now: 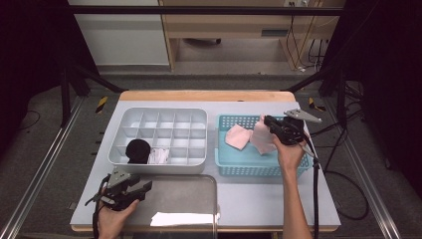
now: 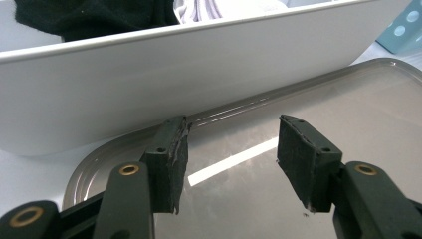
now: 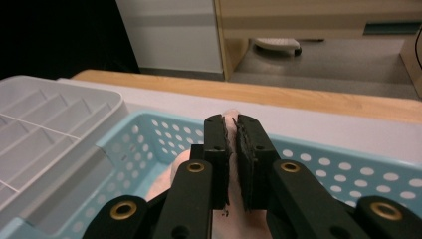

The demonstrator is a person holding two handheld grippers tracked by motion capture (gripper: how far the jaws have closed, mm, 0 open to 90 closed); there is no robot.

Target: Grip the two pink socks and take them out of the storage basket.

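While my right tool [image 1: 268, 121] hangs over the blue basket [image 1: 234, 167], its jaws are pinched nearly together on a pink cloth [image 1: 260, 138]; in the right gripper view the cloth [image 3: 230, 115] shows as a thin strip between the pads and bulges below them. That cloth hangs from the tool, its lower part inside the basket near the right half. A second pink cloth [image 1: 238, 136] lies on the basket floor just left of it, apart from the tool. My left tool [image 1: 145, 188] sits low at the near-left of the bench [image 1: 268, 199], over the left end of a metal tray [image 1: 189, 199]; jaws stand wide, nothing between them, tray surface [image 2: 234, 159] visible in the gap. White organiser [image 1: 164, 114] is left of the basket, just beyond the tray. Its front row holds a black bundle [image 1: 138, 150] and, in the next compartment to the right, a pale striped bundle [image 1: 158, 156]. Basket and organiser stand side by side, a narrow gap between.
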